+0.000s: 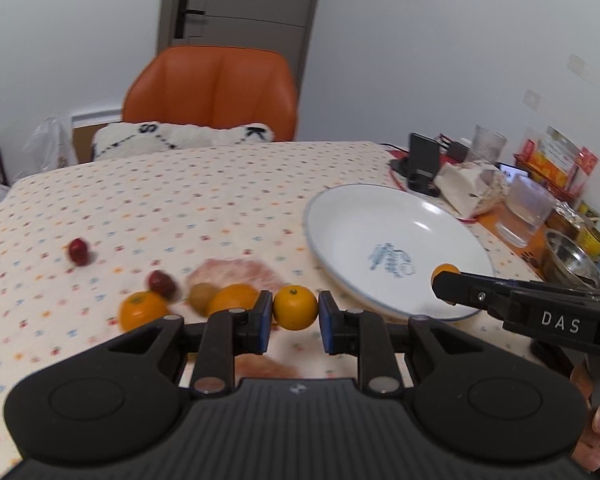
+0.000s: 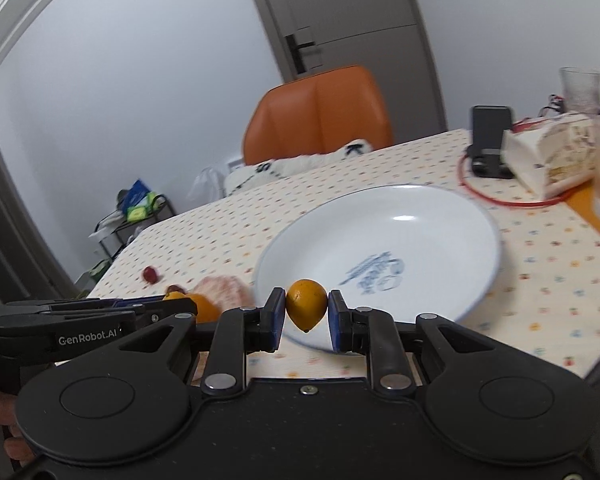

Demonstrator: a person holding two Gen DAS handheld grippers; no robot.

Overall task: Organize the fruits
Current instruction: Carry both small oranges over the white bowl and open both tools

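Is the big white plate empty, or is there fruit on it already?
Empty. The white plate shows only its blue print; the small orange fruit is clamped in the right gripper above its rim.

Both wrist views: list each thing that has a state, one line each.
Left gripper: shut on a round orange fruit.
Right gripper: shut on a pointed orange fruit, over the plate's near rim.
White plate: empty, flat on the table.
Door: closed.

Plate (image 1: 396, 240) sits right on the table (image 1: 180, 200); fruits (image 1: 204, 296) cluster to its left, chair (image 1: 212, 88) behind, clutter, perhaps glasses (image 1: 524, 212), far right.
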